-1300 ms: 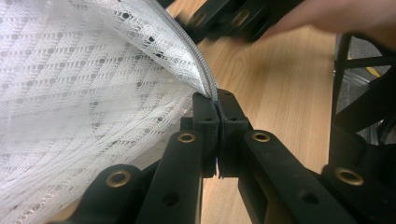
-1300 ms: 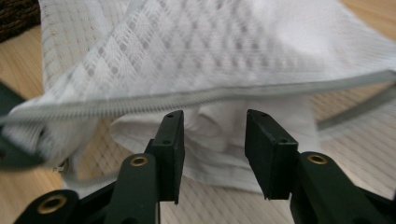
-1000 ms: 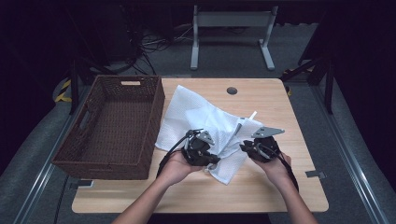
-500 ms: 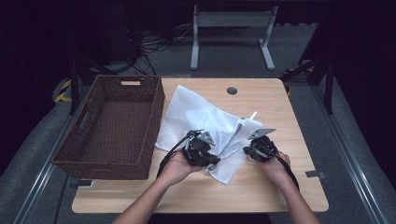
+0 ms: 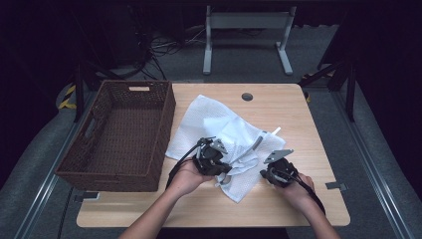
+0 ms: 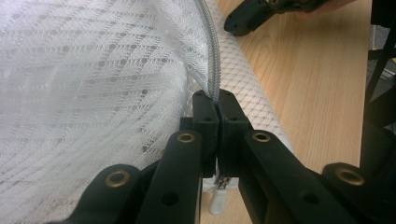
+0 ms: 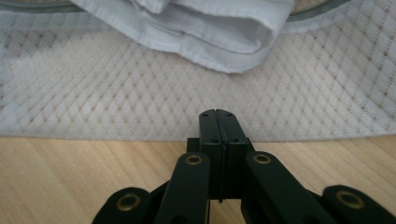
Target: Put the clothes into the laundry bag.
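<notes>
Left gripper (image 6: 217,100) clamps mesh bag (image 6: 93,93) zipper edge; right gripper (image 7: 217,113) closed, empty.

The mesh bag (image 5: 219,132) is seen to be made of white netted cloth, edged with a grey zipper (image 6: 212,60) of fine teeth. The tabletop (image 5: 318,129) is finished in pale, smooth, matt wood grain. The basket (image 5: 119,134) is woven from dark brown wicker, rough in texture.
</notes>
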Demonstrator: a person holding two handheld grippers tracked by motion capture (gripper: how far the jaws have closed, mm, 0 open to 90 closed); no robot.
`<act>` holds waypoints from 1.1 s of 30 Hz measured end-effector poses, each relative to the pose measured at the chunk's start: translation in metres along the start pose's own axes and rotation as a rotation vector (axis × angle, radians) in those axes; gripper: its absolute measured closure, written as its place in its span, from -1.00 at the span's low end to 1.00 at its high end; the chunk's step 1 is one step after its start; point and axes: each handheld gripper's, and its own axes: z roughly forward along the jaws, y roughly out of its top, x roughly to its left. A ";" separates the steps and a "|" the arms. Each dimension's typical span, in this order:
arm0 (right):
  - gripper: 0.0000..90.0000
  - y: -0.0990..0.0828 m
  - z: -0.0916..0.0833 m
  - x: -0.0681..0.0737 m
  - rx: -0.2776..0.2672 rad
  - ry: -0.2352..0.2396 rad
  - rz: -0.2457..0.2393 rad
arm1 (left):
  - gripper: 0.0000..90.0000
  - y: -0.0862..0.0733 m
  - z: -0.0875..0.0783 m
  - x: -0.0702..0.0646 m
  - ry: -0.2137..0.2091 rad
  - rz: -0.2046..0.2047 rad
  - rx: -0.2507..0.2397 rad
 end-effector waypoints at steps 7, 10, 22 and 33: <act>0.92 0.000 -0.004 -0.001 -0.032 0.012 0.029 | 0.54 -0.003 -0.022 -0.019 0.010 0.028 -0.018; 0.80 0.000 -0.005 -0.001 -0.040 0.022 0.024 | 0.50 -0.009 -0.024 -0.032 -0.016 0.036 -0.022; 0.34 -0.001 -0.011 -0.006 -0.090 0.044 0.045 | 0.23 -0.028 0.033 -0.051 -0.039 0.098 0.071; 0.19 -0.001 -0.013 -0.007 -0.105 0.030 0.048 | 0.25 -0.028 0.053 -0.066 0.023 0.183 0.104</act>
